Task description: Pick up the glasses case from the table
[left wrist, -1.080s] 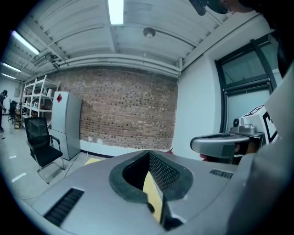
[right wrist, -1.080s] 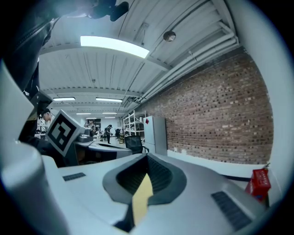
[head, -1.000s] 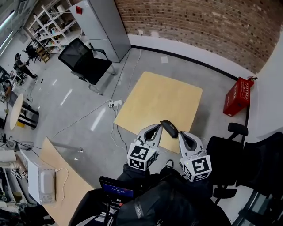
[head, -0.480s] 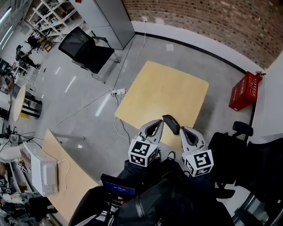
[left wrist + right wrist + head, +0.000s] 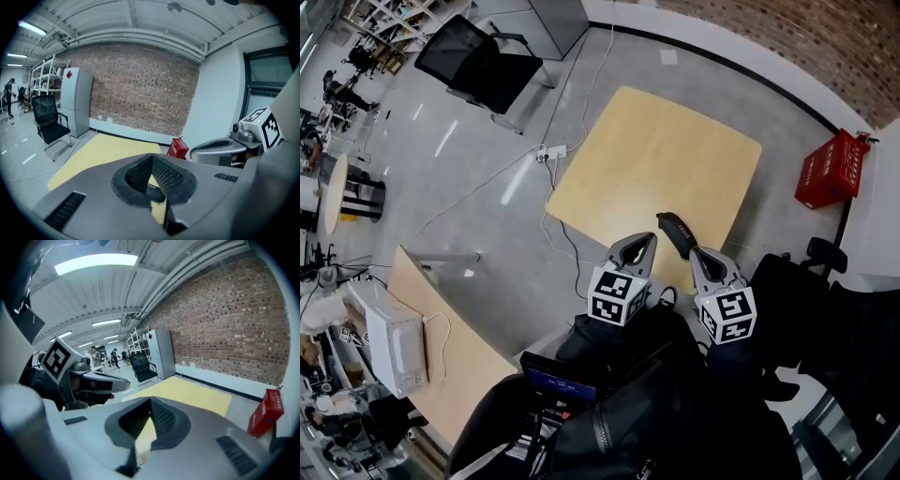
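The black glasses case (image 5: 677, 233) lies on the near edge of the yellow table (image 5: 656, 169), in the head view. My left gripper (image 5: 644, 241) is just left of it and my right gripper (image 5: 699, 254) just to its right, both apart from it. In the left gripper view the jaws of the left gripper (image 5: 151, 159) meet, and a dark thing with white print (image 5: 151, 188) shows through their notch. The right gripper (image 5: 150, 403) has its jaws together as well, with only yellow tabletop (image 5: 187, 394) beyond. Neither holds anything.
A red crate (image 5: 832, 169) stands on the floor right of the table. Black chairs (image 5: 802, 291) crowd the right side; another chair (image 5: 476, 64) is at far left. A power strip with cables (image 5: 551, 150) lies by the table's left edge. A second table (image 5: 450, 375) carries a white device.
Both grippers have sunk toward the table's near edge and now flank the case more closely. The case has not moved on the table.
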Demonstrator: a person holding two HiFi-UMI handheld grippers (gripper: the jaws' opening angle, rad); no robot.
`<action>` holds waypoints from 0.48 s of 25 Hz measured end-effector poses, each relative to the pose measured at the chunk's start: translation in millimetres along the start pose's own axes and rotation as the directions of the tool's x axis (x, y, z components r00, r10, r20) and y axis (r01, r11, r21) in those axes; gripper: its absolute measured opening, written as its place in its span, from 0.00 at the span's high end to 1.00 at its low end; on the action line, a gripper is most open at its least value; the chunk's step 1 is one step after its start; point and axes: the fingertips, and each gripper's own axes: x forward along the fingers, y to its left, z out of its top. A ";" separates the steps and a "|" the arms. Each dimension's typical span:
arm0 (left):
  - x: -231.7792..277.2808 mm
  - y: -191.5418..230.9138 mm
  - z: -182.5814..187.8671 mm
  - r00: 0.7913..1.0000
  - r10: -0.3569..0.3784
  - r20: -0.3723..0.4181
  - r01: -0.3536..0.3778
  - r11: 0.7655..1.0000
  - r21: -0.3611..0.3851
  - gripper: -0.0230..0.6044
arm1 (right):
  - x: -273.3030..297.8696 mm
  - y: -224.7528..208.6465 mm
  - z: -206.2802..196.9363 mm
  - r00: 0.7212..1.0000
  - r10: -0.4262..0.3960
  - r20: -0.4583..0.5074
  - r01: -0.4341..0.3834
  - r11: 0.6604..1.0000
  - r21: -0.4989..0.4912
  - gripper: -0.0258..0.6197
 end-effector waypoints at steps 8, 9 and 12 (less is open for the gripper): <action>21.6 28.6 -78.1 0.985 -0.010 -0.173 -0.003 0.997 -0.077 0.96 | 43.6 -6.9 -71.4 0.983 -0.002 -0.184 0.005 1.000 0.014 0.96; 22.9 31.4 -85.5 0.982 -0.010 -0.186 -0.005 0.997 -0.079 0.96 | 47.7 -6.8 -79.7 0.979 -0.004 -0.205 0.006 1.000 0.009 0.96; 25.9 37.0 -104.6 0.976 -0.014 -0.219 -0.005 0.996 -0.089 0.96 | 58.9 -7.4 -103.8 0.964 -0.002 -0.265 0.003 1.000 0.001 0.96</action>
